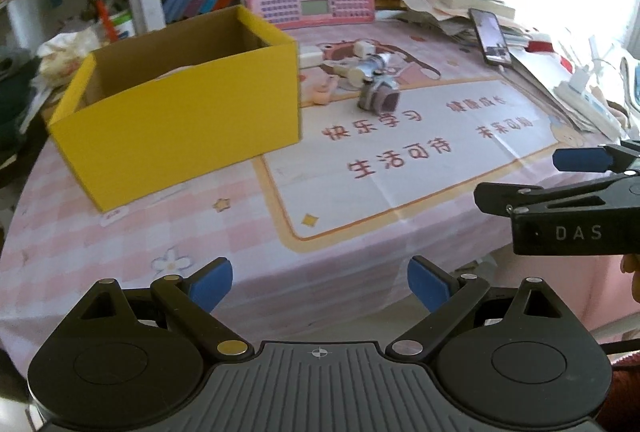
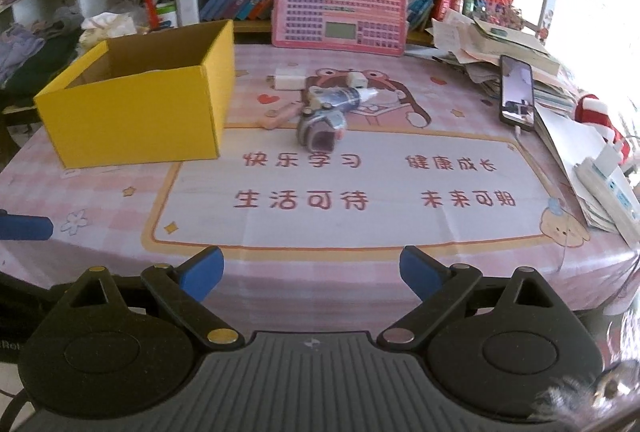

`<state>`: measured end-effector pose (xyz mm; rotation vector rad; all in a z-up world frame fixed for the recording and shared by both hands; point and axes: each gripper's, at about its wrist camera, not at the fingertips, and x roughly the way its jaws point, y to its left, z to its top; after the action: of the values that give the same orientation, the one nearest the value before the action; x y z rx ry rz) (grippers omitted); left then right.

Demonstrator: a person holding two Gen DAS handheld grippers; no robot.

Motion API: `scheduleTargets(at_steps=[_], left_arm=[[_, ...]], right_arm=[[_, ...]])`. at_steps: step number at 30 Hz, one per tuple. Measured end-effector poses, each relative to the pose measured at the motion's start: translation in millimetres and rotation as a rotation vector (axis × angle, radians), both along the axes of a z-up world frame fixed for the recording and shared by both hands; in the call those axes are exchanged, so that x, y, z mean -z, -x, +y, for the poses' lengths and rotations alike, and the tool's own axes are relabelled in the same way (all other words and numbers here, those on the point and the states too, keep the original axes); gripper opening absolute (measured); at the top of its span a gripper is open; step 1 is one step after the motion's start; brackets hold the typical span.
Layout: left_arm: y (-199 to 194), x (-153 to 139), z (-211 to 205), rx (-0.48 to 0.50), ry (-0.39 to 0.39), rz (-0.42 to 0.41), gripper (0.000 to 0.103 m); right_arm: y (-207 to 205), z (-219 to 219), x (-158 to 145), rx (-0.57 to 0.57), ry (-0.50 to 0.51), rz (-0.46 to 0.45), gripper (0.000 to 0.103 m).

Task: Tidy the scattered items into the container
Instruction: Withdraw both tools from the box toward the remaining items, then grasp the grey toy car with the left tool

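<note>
An open yellow cardboard box point(image 1: 180, 120) point(image 2: 140, 116) stands on the left of the pink tablecloth. Right of it lies a cluster of small items: a grey toy camera point(image 1: 378, 96) point(image 2: 322, 130), a silver bottle point(image 1: 370, 66) point(image 2: 344, 97), two white chargers point(image 1: 310, 57) point(image 2: 289, 79) and a pink piece point(image 2: 280, 118). My left gripper point(image 1: 320, 286) hangs open over the table's near edge, nothing between its fingers. My right gripper point(image 2: 311, 274) is open too, near the front edge, and shows from the side point(image 1: 532, 176) in the left wrist view.
A pink keyboard toy point(image 2: 340, 10) leans against shelved books at the back. A phone point(image 2: 517, 94) rests on piled papers and books point(image 2: 580, 152) at the right. Clothes and clutter point(image 2: 36, 48) sit left of the box. The printed mat point(image 2: 360, 188) lies mid-table.
</note>
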<state>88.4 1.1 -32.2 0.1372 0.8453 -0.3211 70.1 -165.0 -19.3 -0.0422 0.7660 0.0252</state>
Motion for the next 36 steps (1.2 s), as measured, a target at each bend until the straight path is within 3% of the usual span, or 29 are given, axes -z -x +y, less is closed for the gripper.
scheduleTargets(at_steps=[15, 23, 29, 36], left_arm=[[-34, 7, -52, 0.088, -0.006, 0.019, 0.096], [-62, -3, -88, 0.130, 0.003, -0.063, 0.096], [-92, -5, -111, 0.100, -0.004, -0.087, 0.096], [-120, -10, -133, 0.034, -0.016, -0.086, 0.096]], right_arm=[[-31, -48, 8, 0.031, -0.003, 0.030, 0.096], [-58, -88, 2, 0.069, -0.028, -0.012, 0.096], [-96, -118, -3, 0.071, -0.065, -0.044, 0.096], [-134, -134, -5, -0.020, -0.079, -0.042, 0.096]])
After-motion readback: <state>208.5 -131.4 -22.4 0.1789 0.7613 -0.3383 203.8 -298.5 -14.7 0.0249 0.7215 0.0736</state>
